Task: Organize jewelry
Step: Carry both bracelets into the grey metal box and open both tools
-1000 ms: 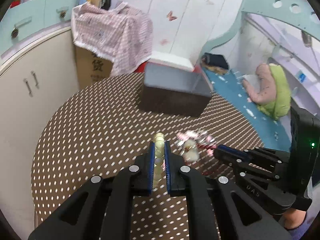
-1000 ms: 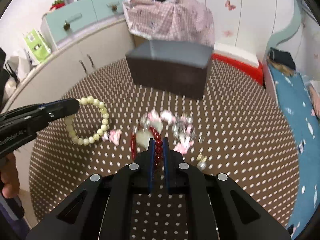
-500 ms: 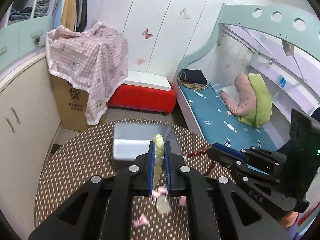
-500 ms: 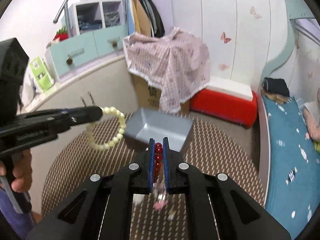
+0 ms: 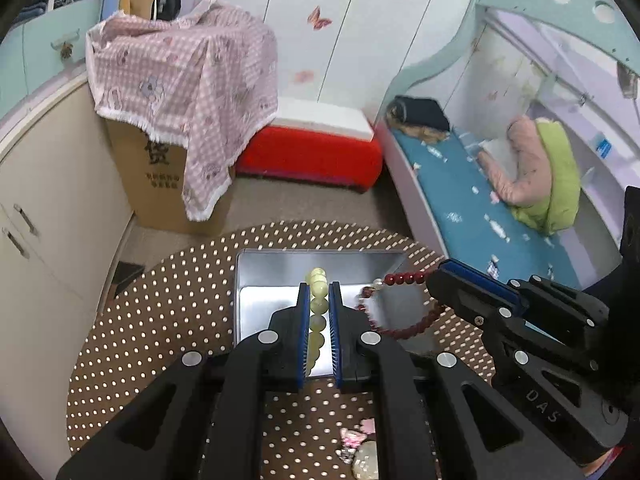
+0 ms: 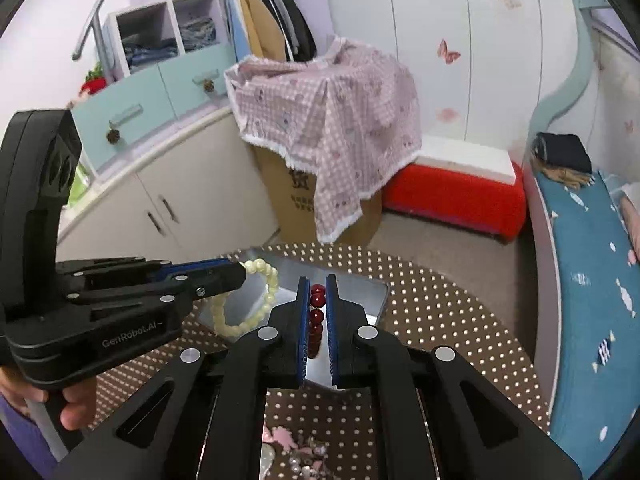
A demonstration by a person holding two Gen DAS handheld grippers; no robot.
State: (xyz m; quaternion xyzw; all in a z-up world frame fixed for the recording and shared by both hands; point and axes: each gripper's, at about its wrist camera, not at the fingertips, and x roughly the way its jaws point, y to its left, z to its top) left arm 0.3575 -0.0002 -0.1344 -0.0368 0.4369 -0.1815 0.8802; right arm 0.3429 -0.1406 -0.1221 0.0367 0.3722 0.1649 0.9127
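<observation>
- You are at the delivery step: both bracelets are lifted and hang over the open grey box, which sits on the dotted brown table.
- Your left gripper is clamped tight on the pale green bead bracelet; in the right wrist view its loop dangles free above the near-left part of the box.
- Your right gripper is pinched just as tightly on the dark red bead bracelet, whose loop hangs at the box's right edge, partly outside it as far as I can judge.
- Next, I judge you need to bring each loop fully over the box floor, the red one further inward, lower until the beads settle, then part the jaws. Releasing too high risks beads bouncing over the low wall.
- More jewelry, pink and pearly pieces, lies on the table near you, so the task looks far from finished.
- Writing: "GenRobot.AI" on the left gripper's body; "DAS" on the right gripper's body; a large Chinese character with smaller lines beneath, too small to read, on the cardboard carton under the pink checked cloth.
</observation>
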